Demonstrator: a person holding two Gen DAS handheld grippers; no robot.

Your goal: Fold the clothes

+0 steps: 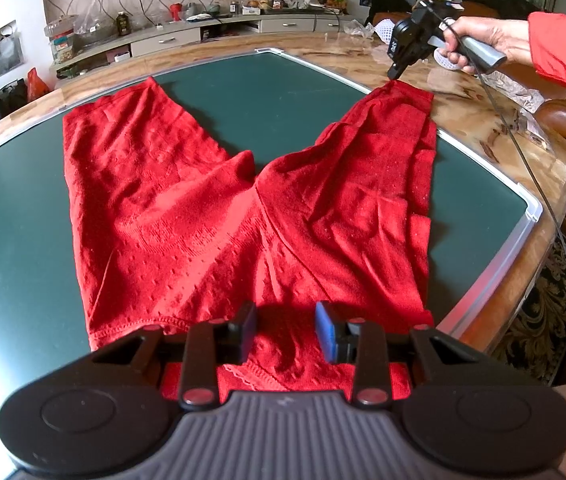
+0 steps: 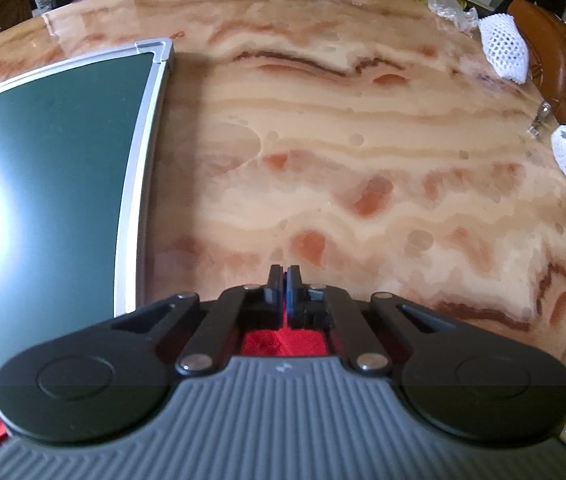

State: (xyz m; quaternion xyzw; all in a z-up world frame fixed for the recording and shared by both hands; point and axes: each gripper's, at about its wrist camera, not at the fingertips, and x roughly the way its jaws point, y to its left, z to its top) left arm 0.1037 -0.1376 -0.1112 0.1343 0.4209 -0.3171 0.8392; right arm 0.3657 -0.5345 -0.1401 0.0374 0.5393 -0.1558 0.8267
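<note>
Red knit trousers [image 1: 219, 216] lie spread on a dark green board [image 1: 15, 216], the two legs pointing away and the waistband nearest me. My left gripper [image 1: 285, 330] is open, its jaws just above the waistband. My right gripper [image 1: 394, 74] shows in the left wrist view, held at the tip of the right trouser leg. In the right wrist view my right gripper [image 2: 283, 296] is shut, with red cloth [image 2: 283, 342] showing just behind the closed jaws. Whether the cloth is pinched is hard to tell.
The board's silver frame [image 2: 139, 168] rests on a marbled brown table [image 2: 363, 160]. White foam-net wrapped items [image 2: 503, 48] and a brown chair [image 2: 555, 52] are at the table's far right. A cluttered low cabinet [image 1: 187, 36] stands behind the table.
</note>
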